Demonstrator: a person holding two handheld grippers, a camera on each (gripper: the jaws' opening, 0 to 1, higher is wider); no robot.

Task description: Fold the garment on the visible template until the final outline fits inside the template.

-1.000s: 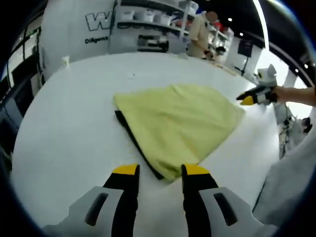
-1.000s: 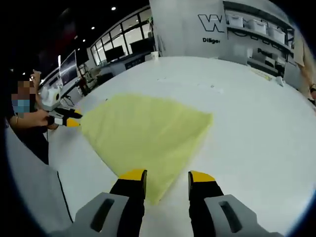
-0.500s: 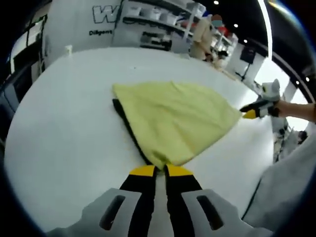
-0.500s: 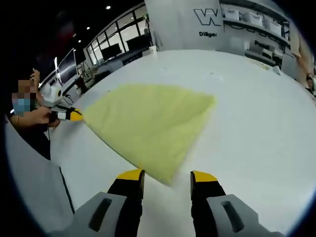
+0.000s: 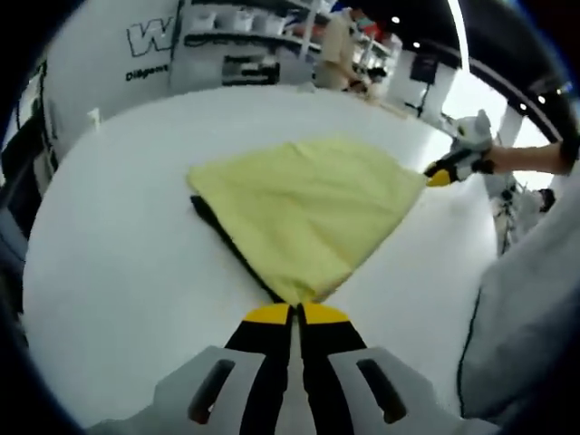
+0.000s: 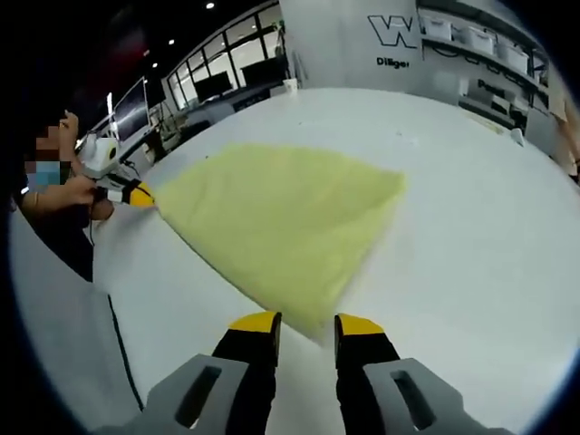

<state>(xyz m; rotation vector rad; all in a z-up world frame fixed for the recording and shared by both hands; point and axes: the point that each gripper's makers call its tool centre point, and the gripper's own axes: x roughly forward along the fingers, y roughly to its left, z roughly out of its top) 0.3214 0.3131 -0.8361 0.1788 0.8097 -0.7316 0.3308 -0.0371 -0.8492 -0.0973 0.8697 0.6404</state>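
Observation:
A pale yellow garment lies folded flat on the white table. A black template peeks out as a thin strip along its left edge. My left gripper is shut on the garment's nearest corner. In the right gripper view the same garment spreads ahead, and my right gripper stands open with the garment's near corner lying between its yellow tips. The right gripper also shows at the cloth's far right corner, held by a hand. At the far left corner sits the left gripper.
Broad bare table top surrounds the garment. Shelves with bins and a lettered wall stand beyond the far edge, with a person there. A grey sleeve fills the right side.
My left jaws have closed on the garment's near corner. The right jaws have drawn closer together around their corner. Both cameras have shifted slightly.

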